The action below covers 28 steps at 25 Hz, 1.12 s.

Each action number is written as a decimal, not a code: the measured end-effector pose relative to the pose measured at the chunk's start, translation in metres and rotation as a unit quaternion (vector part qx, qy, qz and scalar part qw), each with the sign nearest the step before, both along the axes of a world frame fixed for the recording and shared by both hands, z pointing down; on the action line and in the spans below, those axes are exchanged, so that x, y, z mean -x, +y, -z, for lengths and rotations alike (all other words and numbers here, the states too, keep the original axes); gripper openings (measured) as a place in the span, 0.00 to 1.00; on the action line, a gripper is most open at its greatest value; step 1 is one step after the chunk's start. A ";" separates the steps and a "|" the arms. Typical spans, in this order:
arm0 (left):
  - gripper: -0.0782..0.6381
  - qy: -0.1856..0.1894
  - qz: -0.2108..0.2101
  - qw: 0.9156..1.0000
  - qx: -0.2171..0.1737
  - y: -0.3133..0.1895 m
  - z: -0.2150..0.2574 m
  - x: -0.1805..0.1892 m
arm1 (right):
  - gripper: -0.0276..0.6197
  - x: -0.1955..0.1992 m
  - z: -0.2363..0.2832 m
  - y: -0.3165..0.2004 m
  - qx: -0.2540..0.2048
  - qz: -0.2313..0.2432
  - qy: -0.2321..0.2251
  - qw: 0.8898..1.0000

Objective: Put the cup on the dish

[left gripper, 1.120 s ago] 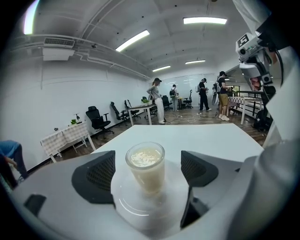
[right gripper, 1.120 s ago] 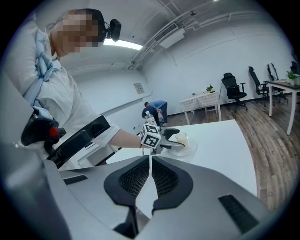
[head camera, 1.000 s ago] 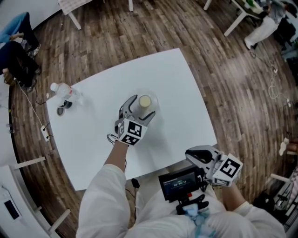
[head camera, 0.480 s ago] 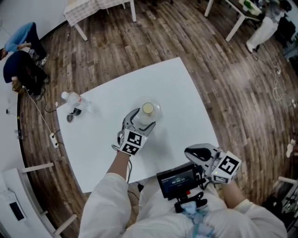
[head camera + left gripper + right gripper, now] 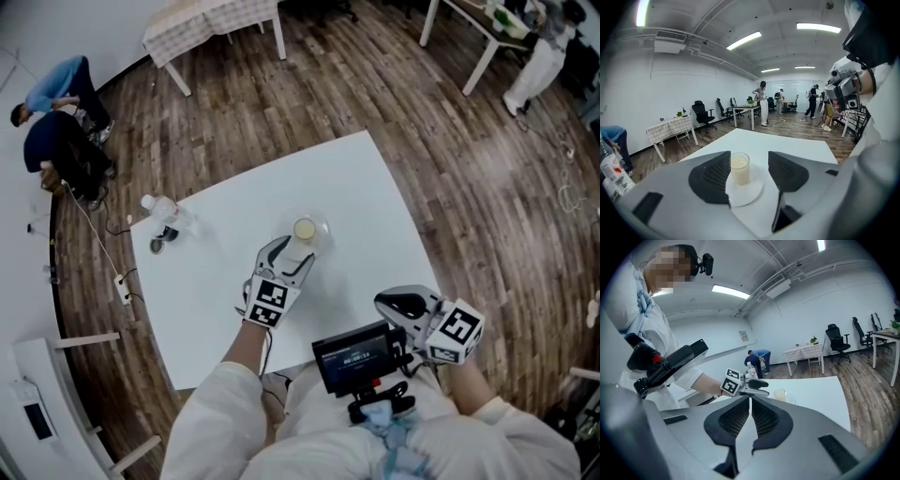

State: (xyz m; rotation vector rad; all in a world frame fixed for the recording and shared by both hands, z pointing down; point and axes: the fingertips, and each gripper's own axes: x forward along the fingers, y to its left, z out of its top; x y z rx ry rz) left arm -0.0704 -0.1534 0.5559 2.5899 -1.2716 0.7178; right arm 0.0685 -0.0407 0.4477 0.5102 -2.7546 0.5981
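Since the earlier frame, the left gripper has drawn back toward me, away from the cup. A second ago its jaws flanked the cup; now the cup stands just beyond their tips. The jaws have just been closing, but they are still spread with a clear gap. In the left gripper view the cup shows in that gap, and neither pad presses on it.

Position of the task item: the cup stands upright on the dish, near the middle of the white surface. It holds a pale liquid and its long axis is vertical. I judge the placement complete.

Governing relation for the next move: the cup lies straight ahead of the left jaws, on the line they point along. I judge that any withdrawal should run back along that line. A sideways sweep risks a pad clipping the cup wall.

The right gripper hangs at the near edge of the surface, well apart from the cup. Its jaws are pressed together on nothing. The left gripper is clearly the nearer one.
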 end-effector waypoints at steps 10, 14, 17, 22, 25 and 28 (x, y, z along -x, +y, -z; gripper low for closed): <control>0.37 0.034 0.054 0.998 0.022 0.017 0.009 0.010 | 0.10 -0.007 0.005 -0.012 -0.013 0.011 -0.014 1.000; 0.33 0.075 0.094 0.992 0.033 0.024 0.020 0.023 | 0.10 -0.009 0.008 -0.016 -0.018 0.018 -0.023 0.999; 0.28 0.092 0.107 0.990 0.029 0.031 0.029 0.023 | 0.10 -0.012 0.009 -0.019 -0.022 0.023 -0.027 0.999; 0.14 0.089 0.121 0.988 0.037 0.047 0.032 0.016 | 0.10 -0.016 0.010 -0.023 -0.022 0.031 -0.030 0.999; 0.11 0.100 0.124 0.987 0.035 0.052 0.038 0.009 | 0.10 -0.019 0.011 -0.025 -0.023 0.034 -0.033 0.999; 0.11 0.129 0.132 0.982 0.031 0.056 0.049 0.008 | 0.10 -0.021 0.012 -0.027 -0.027 0.039 -0.035 0.998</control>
